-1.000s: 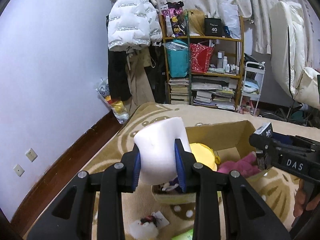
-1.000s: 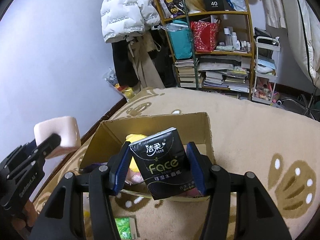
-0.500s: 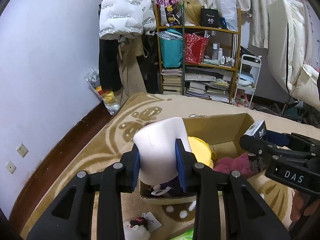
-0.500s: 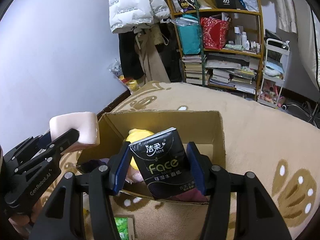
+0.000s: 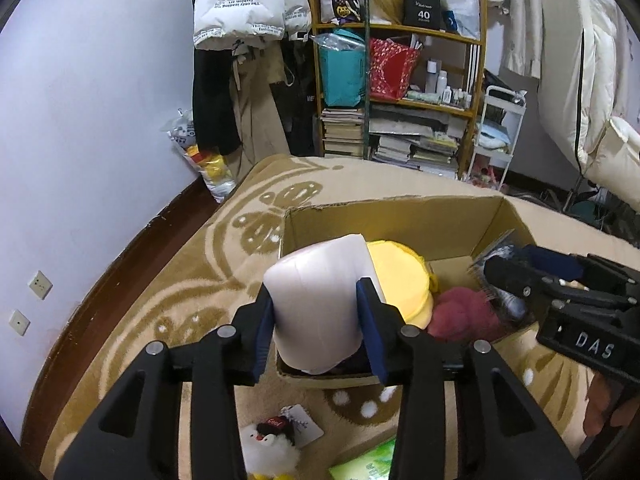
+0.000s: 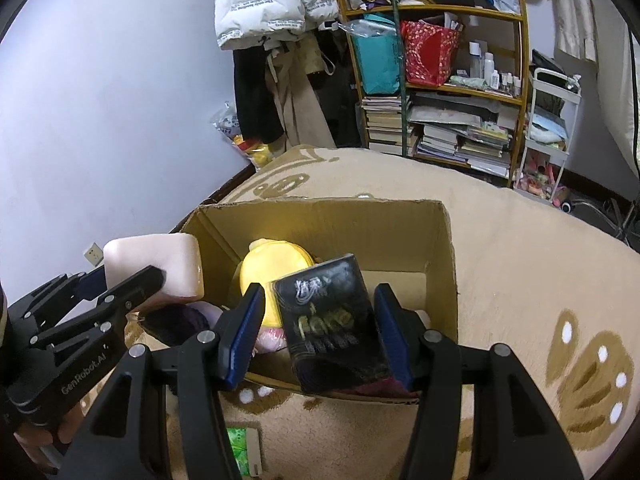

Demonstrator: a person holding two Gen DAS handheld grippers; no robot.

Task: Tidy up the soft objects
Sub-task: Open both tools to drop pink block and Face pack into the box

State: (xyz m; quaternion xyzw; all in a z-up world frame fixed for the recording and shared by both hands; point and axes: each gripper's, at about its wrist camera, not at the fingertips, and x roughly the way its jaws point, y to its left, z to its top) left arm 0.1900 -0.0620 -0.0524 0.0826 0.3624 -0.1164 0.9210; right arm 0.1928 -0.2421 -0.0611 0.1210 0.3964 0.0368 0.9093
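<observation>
My left gripper [image 5: 318, 320] hangs over the near left corner of the open cardboard box [image 5: 400, 204]. Its jaws are opening, and its blue pads still touch the pale pink foam block [image 5: 320, 300] between them. The foam block [image 6: 160, 256] also shows in the right wrist view. My right gripper [image 6: 318, 320] is over the box's near edge [image 6: 320, 204]. The black tissue pack [image 6: 332, 320] between its jaws is blurred and tilted; it leans on the right pad, with a gap at the left pad. A yellow plush [image 5: 400, 276] and a maroon soft thing [image 5: 460, 312] lie in the box.
On the beige patterned rug in front of the box lie a small penguin plush [image 5: 268, 448] and a green pack [image 5: 368, 464]. A cluttered shelf [image 5: 400, 80], hanging coats and a white cart [image 5: 500, 120] stand at the back. The wall runs along the left.
Both grippers have come lower and closer over the box. The left jaws have spread a little and the foam has widened. The tissue pack has tilted away from the right gripper's left pad.
</observation>
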